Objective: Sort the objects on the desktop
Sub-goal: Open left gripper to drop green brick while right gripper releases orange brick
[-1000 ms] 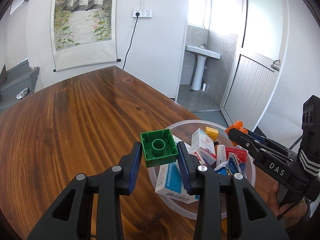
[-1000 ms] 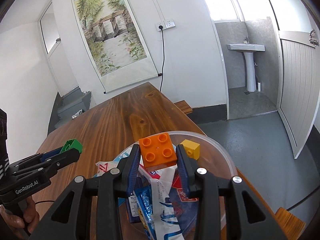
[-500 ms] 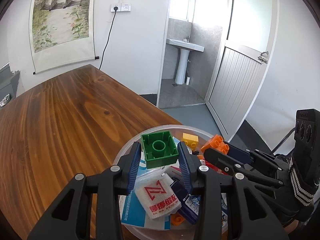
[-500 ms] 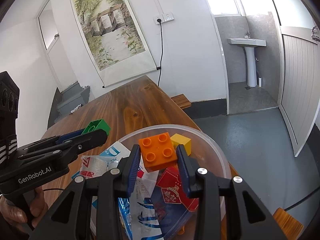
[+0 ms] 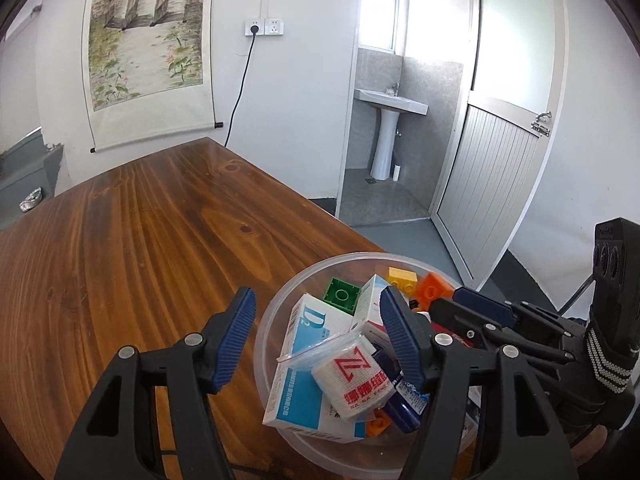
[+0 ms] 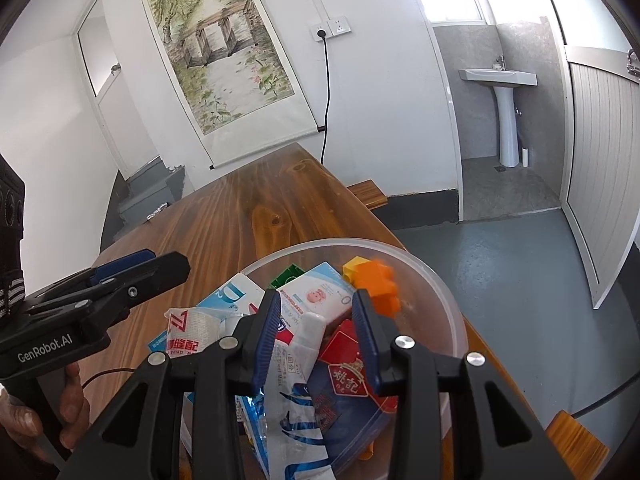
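Note:
My left gripper (image 5: 320,336) hangs over the clear plastic bowl (image 5: 304,276), its jaws opening with nothing pressed between them. The green brick (image 5: 342,295) lies in the bowl, studs down, against a small white box (image 5: 370,308). My right gripper (image 6: 316,320) is over the same bowl (image 6: 452,304). Its pads stand apart and grip nothing. The orange brick (image 6: 378,284) is blurred just outside the right fingertip, beside the yellow brick (image 6: 352,266). In the right wrist view the left gripper (image 6: 160,262) is at the left; in the left wrist view the right gripper (image 5: 448,300) is at the right.
The bowl sits at the near right corner of a wooden table (image 5: 140,240) and holds a blue-white box (image 5: 316,356), a bagged bandage roll (image 5: 352,376), sachets and several bricks. A hand (image 6: 24,420) holds the left gripper's handle. Beyond the table's right edge is grey floor.
The left jaws have spread and the green brick has dropped from them into the bowl. The orange brick has left the right jaws and is now blurred beyond the right fingertip.

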